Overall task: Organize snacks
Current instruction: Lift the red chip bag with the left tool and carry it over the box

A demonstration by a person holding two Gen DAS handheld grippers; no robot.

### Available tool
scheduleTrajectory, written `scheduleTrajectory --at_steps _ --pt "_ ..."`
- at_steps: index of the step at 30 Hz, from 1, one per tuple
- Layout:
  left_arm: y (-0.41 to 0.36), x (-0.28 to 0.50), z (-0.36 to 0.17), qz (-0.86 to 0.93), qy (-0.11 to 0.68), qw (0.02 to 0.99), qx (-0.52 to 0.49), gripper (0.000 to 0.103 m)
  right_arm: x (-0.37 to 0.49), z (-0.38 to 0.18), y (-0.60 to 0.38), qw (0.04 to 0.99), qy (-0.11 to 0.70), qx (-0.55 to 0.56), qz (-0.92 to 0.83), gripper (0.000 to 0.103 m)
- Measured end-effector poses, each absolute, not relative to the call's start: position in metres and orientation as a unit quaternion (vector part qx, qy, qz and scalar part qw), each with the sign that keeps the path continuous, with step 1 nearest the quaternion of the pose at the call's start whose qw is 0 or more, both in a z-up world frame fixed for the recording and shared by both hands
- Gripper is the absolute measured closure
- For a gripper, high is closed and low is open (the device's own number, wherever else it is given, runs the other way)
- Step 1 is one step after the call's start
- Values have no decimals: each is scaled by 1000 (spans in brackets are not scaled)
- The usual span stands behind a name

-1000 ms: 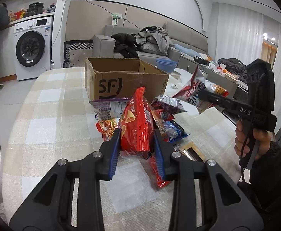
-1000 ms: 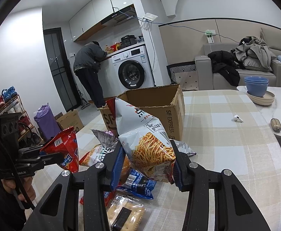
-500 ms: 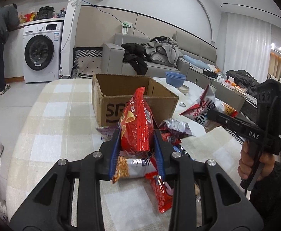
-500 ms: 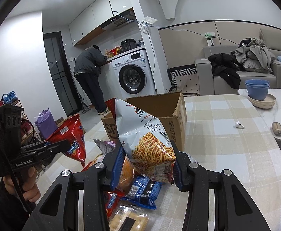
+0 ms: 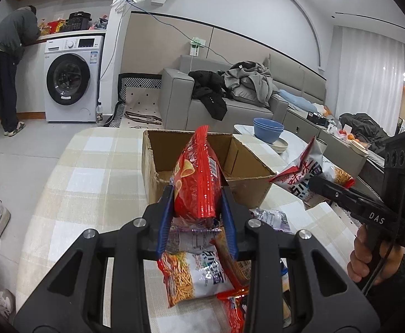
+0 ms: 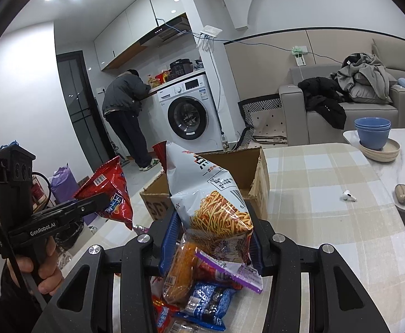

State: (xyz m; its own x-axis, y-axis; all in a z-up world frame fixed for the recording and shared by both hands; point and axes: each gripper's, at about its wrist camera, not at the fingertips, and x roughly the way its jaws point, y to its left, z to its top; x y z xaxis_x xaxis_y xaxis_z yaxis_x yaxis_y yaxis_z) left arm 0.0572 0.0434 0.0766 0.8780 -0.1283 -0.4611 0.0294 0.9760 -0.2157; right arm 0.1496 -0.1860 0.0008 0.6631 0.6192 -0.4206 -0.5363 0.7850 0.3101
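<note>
Above the checked beige cloth of the table (image 5: 72, 183), two snack bags held up, near an open brown cardboard box (image 5: 247, 183) in mid-table. Left gripper (image 5: 198, 211): jaws nearly closed, clamped on an upright red crinkly chip bag (image 5: 198, 183). Right gripper (image 6: 212, 238): jaws closed on a white-and-red noodle-stick snack bag (image 6: 205, 194). Below both, a loose pile of mixed snack packets (image 6: 202, 291) lying toward the near edge.
</note>
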Motion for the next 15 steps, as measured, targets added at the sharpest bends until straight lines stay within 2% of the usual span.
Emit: scheduleTrajectory --at_steps 15 --pt "36 114 97 -25 256 962 -92 73 183 10 -174 904 265 84 325 59"
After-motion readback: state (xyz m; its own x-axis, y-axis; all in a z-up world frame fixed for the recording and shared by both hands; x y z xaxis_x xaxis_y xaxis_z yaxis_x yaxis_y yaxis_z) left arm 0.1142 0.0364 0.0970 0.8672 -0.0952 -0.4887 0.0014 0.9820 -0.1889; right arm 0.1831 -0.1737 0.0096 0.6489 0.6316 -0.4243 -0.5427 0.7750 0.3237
